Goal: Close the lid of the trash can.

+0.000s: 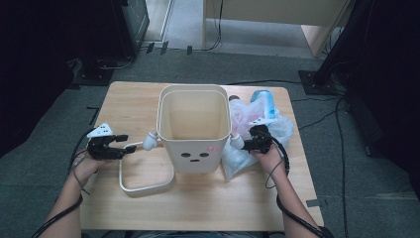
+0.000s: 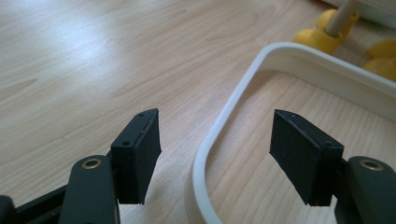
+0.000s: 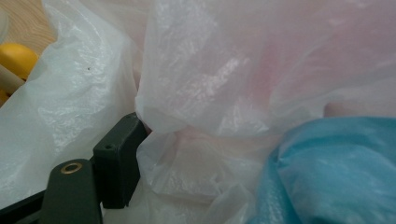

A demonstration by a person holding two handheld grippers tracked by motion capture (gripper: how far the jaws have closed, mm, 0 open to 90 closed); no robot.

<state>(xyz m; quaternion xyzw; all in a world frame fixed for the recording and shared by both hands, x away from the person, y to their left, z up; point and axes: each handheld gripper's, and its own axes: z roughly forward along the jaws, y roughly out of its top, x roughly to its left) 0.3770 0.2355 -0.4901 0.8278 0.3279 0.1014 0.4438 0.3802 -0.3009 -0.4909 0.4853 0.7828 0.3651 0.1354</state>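
We see a cream bin (image 1: 194,130) with a drawn face mid-table, its loose rim ring (image 2: 243,88) between our left gripper's (image 2: 217,156) wide-open jaws, right gripper (image 1: 258,139) buried in plastic bags (image 3: 224,93), grip unclear, wooden table (image 1: 208,198), grey carpet (image 1: 366,178).

a light wooden table (image 1: 148,198) stands on grey carpet (image 1: 346,173). at its middle sits a cream bin (image 1: 194,129) with a little face on its near wall. a white frame (image 1: 146,176) lies flat at the bin's near left. crumpled plastic bags (image 1: 257,129) lie at its right.
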